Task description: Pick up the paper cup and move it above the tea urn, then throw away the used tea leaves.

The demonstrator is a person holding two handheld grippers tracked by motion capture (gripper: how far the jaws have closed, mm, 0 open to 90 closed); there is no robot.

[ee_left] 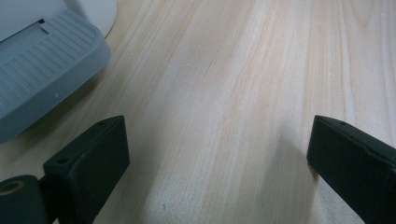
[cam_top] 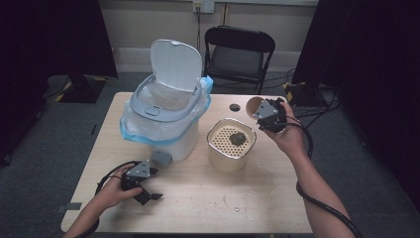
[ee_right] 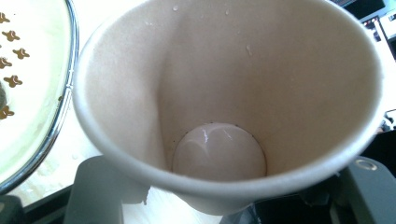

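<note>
Gripping a paper cup (cam_top: 255, 106), the right gripper (cam_top: 270, 116) hangs above the table (cam_top: 198, 203) at about two o'clock from the table's middle, held in the person's right hand (cam_top: 289, 136). The cup is tipped on its side, its open mouth facing toward nine o'clock, just beside and a little above the square strainer container (cam_top: 231, 145). In the right gripper view the cup's mouth looks straight at the camera — a pale, wet bottom (ee_right: 218, 151) shows deep inside, with a few droplets clinging near the rim at twelve o'clock. The jaws are clenched on the cup's wall at its lower edge, one dark pad (ee_right: 100, 191) visible at seven o'clock in that view. The container's perforated insert carries a dark, damp clump (cam_top: 237, 138) near its centre.

At about seven o'clock on the table, the left gripper (cam_top: 148, 191) lies low over the wood in the person's left hand (cam_top: 114, 191), its jaws released and spread wide with bare tabletop between them. The left gripper view shows the bin's grey foot pedal (ee_left: 44, 70) at ten o'clock, close to the left jaw but apart from it.

A white pedal bin (cam_top: 166, 116) stands at eleven o'clock, lid (cam_top: 176, 64) raised upright, a blue-edged liner (cam_top: 133, 131) folded over its rim. Behind the table, at twelve o'clock, sits a black folding chair (cam_top: 237, 54).
</note>
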